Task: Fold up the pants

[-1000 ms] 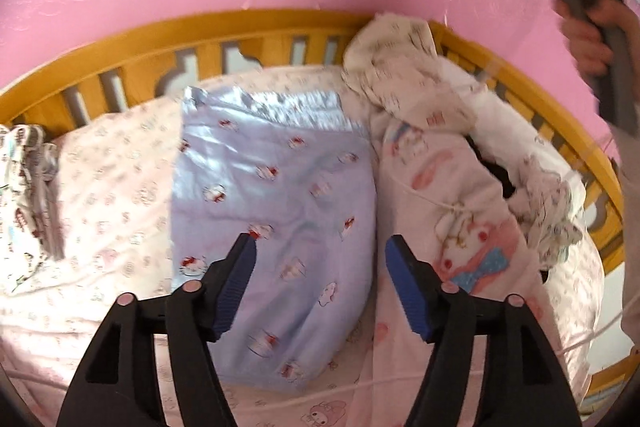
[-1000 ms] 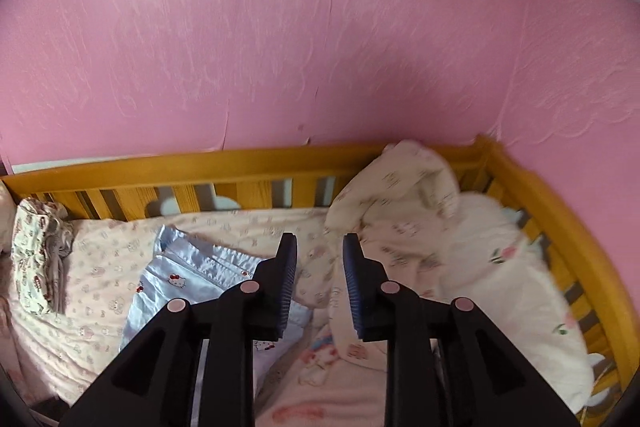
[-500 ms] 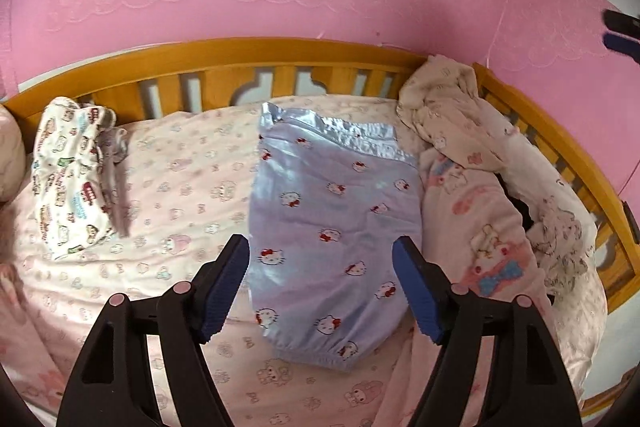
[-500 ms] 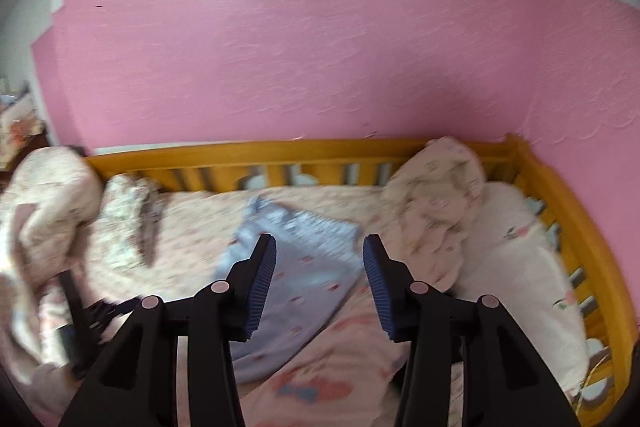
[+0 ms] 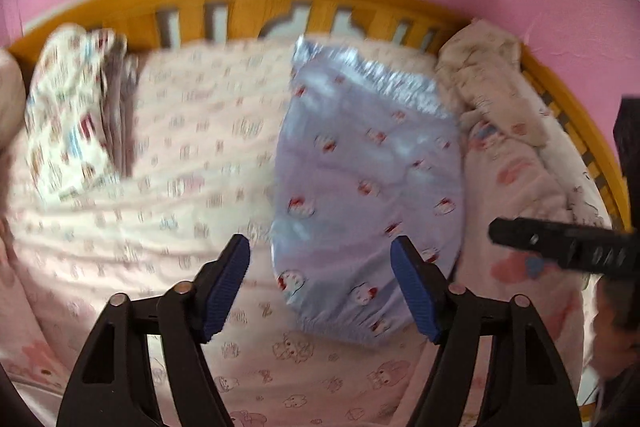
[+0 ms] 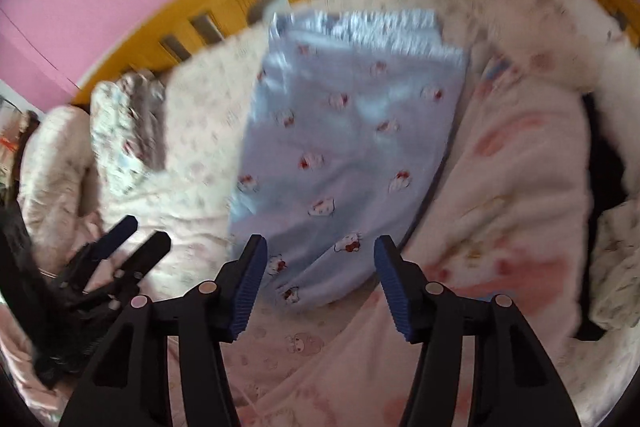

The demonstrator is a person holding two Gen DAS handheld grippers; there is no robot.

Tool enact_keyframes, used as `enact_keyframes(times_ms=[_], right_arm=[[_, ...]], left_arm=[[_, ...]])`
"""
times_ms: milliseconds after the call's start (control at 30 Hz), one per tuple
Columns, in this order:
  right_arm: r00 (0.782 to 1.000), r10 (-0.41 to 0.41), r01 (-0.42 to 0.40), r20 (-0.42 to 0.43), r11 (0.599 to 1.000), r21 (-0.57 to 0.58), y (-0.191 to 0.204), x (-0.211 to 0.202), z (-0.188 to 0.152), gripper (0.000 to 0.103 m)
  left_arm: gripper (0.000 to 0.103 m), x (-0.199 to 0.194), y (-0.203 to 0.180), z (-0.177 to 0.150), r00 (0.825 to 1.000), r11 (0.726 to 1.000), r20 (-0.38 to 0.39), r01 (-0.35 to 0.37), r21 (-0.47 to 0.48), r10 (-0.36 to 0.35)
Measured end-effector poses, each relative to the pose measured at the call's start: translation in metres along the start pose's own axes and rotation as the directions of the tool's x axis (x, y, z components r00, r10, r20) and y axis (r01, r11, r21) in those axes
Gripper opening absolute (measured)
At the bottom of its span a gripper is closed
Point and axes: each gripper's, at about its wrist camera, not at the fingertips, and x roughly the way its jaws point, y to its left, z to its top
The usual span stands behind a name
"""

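Here I have both grippers poised over the pale blue satin pants with a small cat print (image 5: pixel 368 187), which lie flat on the pink patterned sheet of the wooden-railed cot (image 5: pixel 192 155), waistband toward the rail, cuffs nearest me, so the hem is easy to pinch. The left gripper (image 5: pixel 320 287) has its jaws apart, narrowing slightly, nothing between them; the right gripper (image 6: pixel 318 283) is widening its jaws, also empty. The left view alone shows the folded printed garment (image 5: pixel 68 115) clearly; the right view alone shows the rumpled cream blanket (image 6: pixel 516 167) crowding the pants' edge.
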Motion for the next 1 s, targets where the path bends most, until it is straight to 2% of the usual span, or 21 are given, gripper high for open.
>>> enact_keyframes(times_ms=[67,100,167,267,367,467,533,600,633,667,700,867,1000], right_arm=[[0.999,0.001,-0.001,-0.049,1.0,0.004,-0.002,0.022,0.0,0.058],[0.997,0.026,-0.025,-0.073,1.0,0.015,-0.002,0.032,-0.002,0.058],[0.993,0.035,-0.03,-0.115,0.999,0.039,-0.004,0.05,-0.008,0.058],[0.987,0.023,-0.015,-0.157,0.998,0.055,-0.002,0.071,-0.02,0.058],[0.985,0.001,0.011,-0.17,0.997,0.07,0.0,0.083,-0.028,0.058],[0.983,-0.032,0.046,-0.183,0.997,0.068,0.004,0.095,-0.029,0.058],[0.981,-0.042,0.057,-0.188,0.996,0.075,0.004,0.102,-0.029,0.058],[0.979,-0.037,0.054,-0.198,0.996,0.078,0.003,0.108,-0.028,0.058],[0.979,-0.033,0.05,-0.202,0.995,0.081,0.002,0.109,-0.027,0.058],[0.979,-0.029,0.048,-0.201,0.995,0.088,0.001,0.109,-0.027,0.058],[0.98,-0.028,0.046,-0.195,0.995,0.09,0.001,0.108,-0.027,0.058],[0.981,-0.017,0.037,-0.194,0.995,0.097,0.002,0.104,-0.028,0.058],[0.983,0.014,0.004,-0.186,0.996,0.093,0.006,0.095,-0.032,0.058]], left_arm=[[0.053,0.016,0.012,0.0,0.999,0.999,-0.037,0.001,-0.036,-0.002],[0.051,0.023,0.018,0.0,0.999,0.999,-0.05,-0.003,-0.048,0.001],[0.05,0.037,0.025,-0.001,0.997,0.998,-0.078,-0.008,-0.058,0.003],[0.05,0.059,0.033,-0.008,0.99,0.996,-0.139,0.021,-0.081,-0.033],[0.05,0.079,0.035,-0.019,0.977,0.994,-0.202,0.048,-0.103,-0.068],[0.05,0.094,0.034,-0.027,0.969,0.993,-0.236,0.047,-0.106,-0.071],[0.044,0.102,0.036,-0.029,0.967,0.992,-0.244,0.044,-0.122,-0.073],[0.032,0.108,0.04,-0.03,0.963,0.986,-0.248,0.067,-0.155,-0.105],[0.02,0.111,0.041,-0.031,0.961,0.983,-0.249,0.08,-0.166,-0.12],[0.004,0.113,0.04,-0.032,0.958,0.981,-0.252,0.093,-0.169,-0.134],[0.001,0.113,0.038,-0.032,0.959,0.983,-0.249,0.093,-0.161,-0.132],[0.0,0.09,0.029,-0.017,0.981,0.987,-0.154,0.098,-0.125,-0.116],[0.0,0.071,0.029,0.003,0.986,0.982,-0.102,0.114,-0.151,-0.13]])
